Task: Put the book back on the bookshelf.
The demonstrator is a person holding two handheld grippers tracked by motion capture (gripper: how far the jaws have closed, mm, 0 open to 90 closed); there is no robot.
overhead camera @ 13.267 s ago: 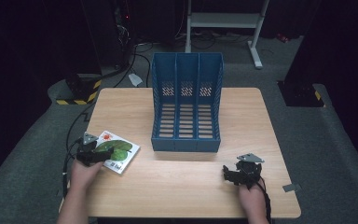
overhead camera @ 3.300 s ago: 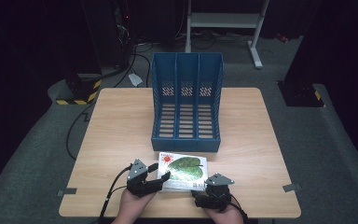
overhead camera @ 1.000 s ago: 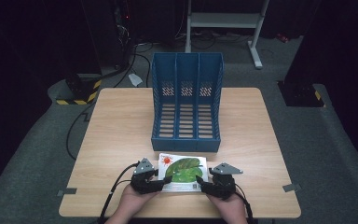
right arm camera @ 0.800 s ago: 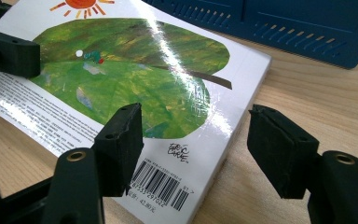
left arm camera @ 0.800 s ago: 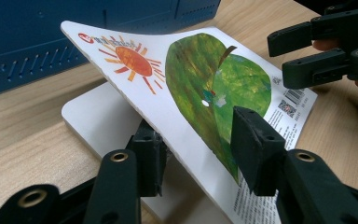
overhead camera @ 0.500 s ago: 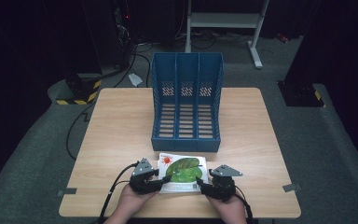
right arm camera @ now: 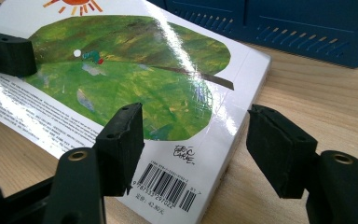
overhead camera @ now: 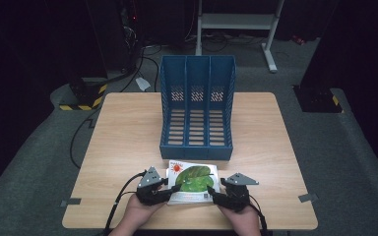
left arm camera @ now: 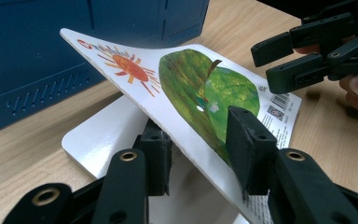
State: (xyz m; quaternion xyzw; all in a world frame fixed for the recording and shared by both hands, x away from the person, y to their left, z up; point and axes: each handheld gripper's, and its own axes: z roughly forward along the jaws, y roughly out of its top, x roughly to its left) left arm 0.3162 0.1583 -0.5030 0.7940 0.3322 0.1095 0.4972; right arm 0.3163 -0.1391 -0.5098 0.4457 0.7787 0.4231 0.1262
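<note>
1. Since the earliest frame the book (overhead camera: pixel 193 182) has come from the table's left edge to its near middle, just in front of the blue file rack (overhead camera: pixel 197 108); both hands now flank it, and the left gripper's (overhead camera: pixel 173 190) jaws have just been closing on its cover.
2. From the left gripper view the cover (left arm camera: pixel 168 88) is lifted at a slant off the white pages, one jaw under it and one on top – the pads press on it. From above, the book merely looks flat.
3. From the right gripper view the right gripper (right arm camera: pixel 193 144) has its jaws spread apart, one over the cover near the barcode, the other off the book's edge above bare wood; nothing is clamped.
4. From above, the left hand (overhead camera: pixel 140 216) and right hand (overhead camera: pixel 241 221) enter at the near edge, grippers angled inward towards each other at the book's two near corners, cables trailing back.
5. Underneath is a light wooden table (overhead camera: pixel 123 132) on grey carpet – the room beyond is dark, with a white metal stand (overhead camera: pixel 236 22) and a yellow-black striped block (overhead camera: pixel 86 96).
</note>
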